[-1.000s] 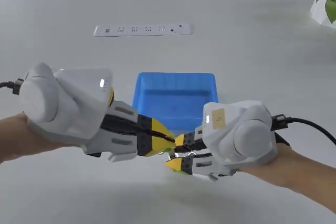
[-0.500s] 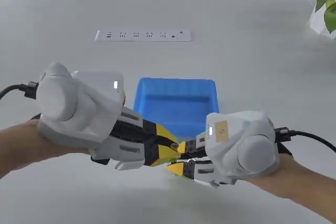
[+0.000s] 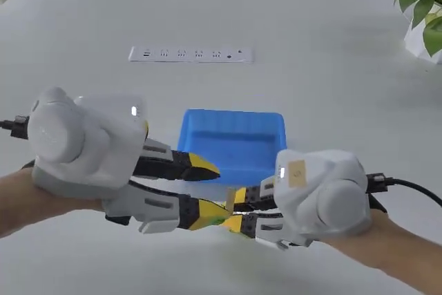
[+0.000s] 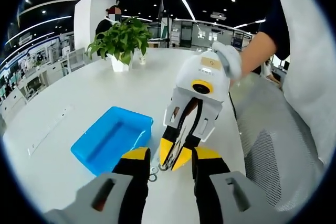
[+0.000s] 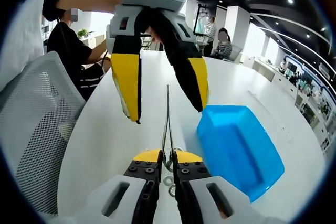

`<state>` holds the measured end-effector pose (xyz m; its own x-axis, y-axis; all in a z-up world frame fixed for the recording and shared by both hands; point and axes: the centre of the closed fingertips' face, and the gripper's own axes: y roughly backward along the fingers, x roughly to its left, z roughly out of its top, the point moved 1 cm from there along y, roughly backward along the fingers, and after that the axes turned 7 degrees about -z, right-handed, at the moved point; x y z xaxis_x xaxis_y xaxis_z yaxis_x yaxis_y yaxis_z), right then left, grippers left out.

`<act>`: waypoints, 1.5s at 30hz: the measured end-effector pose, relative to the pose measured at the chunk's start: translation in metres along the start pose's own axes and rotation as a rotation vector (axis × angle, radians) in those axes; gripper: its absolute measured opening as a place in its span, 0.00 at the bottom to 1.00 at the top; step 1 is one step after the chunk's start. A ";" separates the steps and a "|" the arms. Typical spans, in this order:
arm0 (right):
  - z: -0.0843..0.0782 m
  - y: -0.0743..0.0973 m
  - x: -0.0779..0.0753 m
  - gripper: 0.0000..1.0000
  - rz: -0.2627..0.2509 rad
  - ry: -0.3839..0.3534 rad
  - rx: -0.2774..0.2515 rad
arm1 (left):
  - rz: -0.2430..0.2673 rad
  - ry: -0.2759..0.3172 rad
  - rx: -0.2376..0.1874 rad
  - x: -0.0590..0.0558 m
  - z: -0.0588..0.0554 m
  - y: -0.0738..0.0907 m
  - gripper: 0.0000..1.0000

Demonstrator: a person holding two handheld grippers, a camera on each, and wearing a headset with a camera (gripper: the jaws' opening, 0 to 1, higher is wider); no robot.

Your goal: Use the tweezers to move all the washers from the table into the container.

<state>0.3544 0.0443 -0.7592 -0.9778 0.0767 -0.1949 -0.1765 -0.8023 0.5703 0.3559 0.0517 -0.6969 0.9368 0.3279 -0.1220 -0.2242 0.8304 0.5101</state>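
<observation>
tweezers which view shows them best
Right gripper view: the tweezers run straight up from the right hand-held gripper, shut on them. The left gripper view shows a thin bit between that gripper's tips; in the head view they are mostly hidden.

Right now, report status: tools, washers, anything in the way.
Left tool open. Right tool shut on tweezers. Washers on table beside blue container. Left tool close ahead of tweezers.

The left gripper (image 3: 219,193) is a rounded white plastic housing with black, yellow-tipped jaws, a small lit lamp (image 3: 134,110) and a black rear cable (image 3: 10,126). The right gripper (image 3: 235,211) matches it, with a tan sticker (image 3: 295,173), its own black cable (image 3: 407,186) and black screws (image 5: 135,169) in its jaw blocks. The short sleeve (image 4: 274,9) is dark.
</observation>
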 end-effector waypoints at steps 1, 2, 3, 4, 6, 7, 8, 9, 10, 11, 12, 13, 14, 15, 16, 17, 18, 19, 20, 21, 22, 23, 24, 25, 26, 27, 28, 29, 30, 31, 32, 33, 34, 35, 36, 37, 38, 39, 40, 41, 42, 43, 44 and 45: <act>0.001 0.002 -0.001 0.09 -0.008 0.018 0.000 | 0.013 0.014 0.007 0.001 -0.004 0.002 0.38; 0.002 0.004 -0.001 0.09 -0.010 0.028 0.004 | 0.032 0.017 0.016 0.001 -0.008 0.004 0.42; 0.003 0.005 -0.001 0.09 -0.009 0.028 0.003 | 0.052 0.025 0.016 0.003 -0.010 0.006 0.45; 0.005 0.008 -0.001 0.09 -0.009 0.028 0.000 | 0.070 0.042 0.004 0.003 -0.013 0.009 0.49; 0.009 0.014 -0.002 0.09 -0.013 0.037 -0.002 | 0.105 0.050 -0.010 0.003 -0.016 0.014 0.56; 0.011 0.016 -0.003 0.09 -0.013 0.037 -0.004 | 0.111 0.052 -0.014 0.001 -0.017 0.016 0.58; 0.014 0.018 -0.004 0.09 -0.017 0.038 -0.009 | 0.121 0.057 -0.018 0.000 -0.018 0.018 0.58; 0.017 0.021 -0.005 0.09 -0.021 0.041 -0.014 | 0.131 0.062 -0.025 -0.002 -0.019 0.020 0.58; 0.020 0.023 -0.006 0.09 -0.024 0.044 -0.019 | 0.139 0.066 -0.034 -0.003 -0.020 0.022 0.59; 0.024 0.024 -0.008 0.09 -0.030 0.047 -0.025 | 0.156 0.074 -0.047 -0.003 -0.020 0.025 0.61; 0.029 0.028 -0.010 0.09 -0.035 0.051 -0.034 | 0.168 0.079 -0.055 -0.003 -0.021 0.028 0.63; 0.033 0.029 -0.012 0.09 -0.044 0.060 -0.041 | 0.181 0.084 -0.063 -0.003 -0.021 0.031 0.66; 0.039 0.033 -0.016 0.09 -0.056 0.065 -0.053 | 0.193 0.086 -0.070 -0.003 -0.021 0.033 0.67; 0.043 0.035 -0.018 0.09 -0.064 0.067 -0.062 | 0.204 0.087 -0.075 -0.003 -0.021 0.036 0.68; 0.046 0.037 -0.021 0.09 -0.074 0.071 -0.069 | 0.216 0.096 -0.086 -0.002 -0.020 0.039 0.71; 0.050 0.039 -0.025 0.09 -0.080 0.071 -0.076 | 0.225 0.108 -0.096 -0.001 -0.019 0.041 0.73; 0.054 0.041 -0.028 0.09 -0.087 0.074 -0.082 | 0.234 0.114 -0.104 0.000 -0.019 0.043 0.76; 0.057 0.043 -0.032 0.09 -0.096 0.080 -0.086 | 0.244 0.114 -0.104 0.001 -0.020 0.045 0.79; 0.060 0.044 -0.035 0.09 -0.101 0.083 -0.090 | 0.254 0.115 -0.106 0.003 -0.020 0.047 0.80; 0.064 0.046 -0.039 0.09 -0.107 0.084 -0.097 | 0.262 0.113 -0.106 0.004 -0.021 0.049 0.80; 0.066 0.046 -0.043 0.09 -0.115 0.088 -0.101 | 0.267 0.114 -0.109 0.005 -0.021 0.051 0.81; 0.068 0.047 -0.047 0.09 -0.123 0.096 -0.103 | 0.274 0.119 -0.116 0.006 -0.021 0.052 0.82; 0.071 0.048 -0.052 0.09 -0.127 0.099 -0.105 | 0.283 0.122 -0.125 0.008 -0.020 0.053 0.83; 0.073 0.048 -0.055 0.09 -0.132 0.100 -0.107 | 0.287 0.124 -0.131 0.008 -0.020 0.054 0.84; 0.075 0.048 -0.062 0.09 -0.142 0.107 -0.110 | 0.293 0.128 -0.142 0.009 -0.019 0.055 0.84; 0.076 0.048 -0.065 0.09 -0.144 0.109 -0.110 | 0.298 0.128 -0.147 0.010 -0.018 0.055 0.85; 0.078 0.048 -0.071 0.09 -0.151 0.113 -0.111 | 0.307 0.130 -0.150 0.012 -0.018 0.056 0.86; 0.079 0.047 -0.075 0.09 -0.156 0.117 -0.111 | 0.314 0.134 -0.150 0.013 -0.018 0.056 0.87; 0.080 0.046 -0.078 0.09 -0.156 0.119 -0.110 | 0.322 0.136 -0.151 0.014 -0.018 0.057 0.88; 0.080 0.045 -0.084 0.09 -0.161 0.128 -0.105 | 0.326 0.136 -0.152 0.015 -0.018 0.058 0.89; 0.081 0.043 -0.088 0.09 -0.165 0.134 -0.103 | 0.328 0.138 -0.153 0.016 -0.019 0.058 0.88; 0.080 0.041 -0.094 0.09 -0.171 0.141 -0.099 | 0.333 0.145 -0.151 0.017 -0.020 0.059 0.87; 0.081 0.040 -0.098 0.09 -0.177 0.145 -0.099 | 0.334 0.151 -0.150 0.018 -0.021 0.060 0.86; 0.080 0.037 -0.103 0.09 -0.176 0.141 -0.097 | 0.334 0.161 -0.153 0.019 -0.022 0.060 0.86; 0.080 0.035 -0.107 0.09 -0.178 0.142 -0.096 | 0.337 0.165 -0.158 0.020 -0.022 0.061 0.85; 0.079 0.032 -0.111 0.09 -0.182 0.141 -0.093 | 0.339 0.168 -0.160 0.021 -0.023 0.062 0.85; 0.078 0.030 -0.113 0.09 -0.181 0.136 -0.091 | 0.341 0.173 -0.161 0.021 -0.024 0.063 0.85; 0.076 0.026 -0.116 0.09 -0.183 0.128 -0.089 | 0.343 0.181 -0.160 0.022 -0.026 0.065 0.85; 0.074 0.024 -0.118 0.09 -0.183 0.125 -0.086 | 0.344 0.186 -0.161 0.022 -0.027 0.066 0.85; 0.072 0.021 -0.119 0.09 -0.179 0.117 -0.082 | 0.347 0.188 -0.164 0.022 -0.028 0.066 0.85; 0.070 0.019 -0.120 0.09 -0.180 0.111 -0.079 | 0.348 0.192 -0.165 0.023 -0.029 0.068 0.85; 0.066 0.015 -0.120 0.09 -0.175 0.104 -0.070 | 0.349 0.193 -0.165 0.023 -0.030 0.068 0.85; 0.063 0.012 -0.119 0.09 -0.170 0.099 -0.064 | 0.351 0.196 -0.163 0.023 -0.031 0.069 0.85; 0.059 0.008 -0.118 0.09 -0.166 0.098 -0.058 | 0.355 0.196 -0.162 0.023 -0.032 0.070 0.85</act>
<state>0.4621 0.0638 -0.6846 -0.9196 0.1551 -0.3610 -0.3250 -0.8165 0.4772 0.3535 0.1315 -0.6911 0.7289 0.6720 -0.1309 -0.5767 0.7057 0.4115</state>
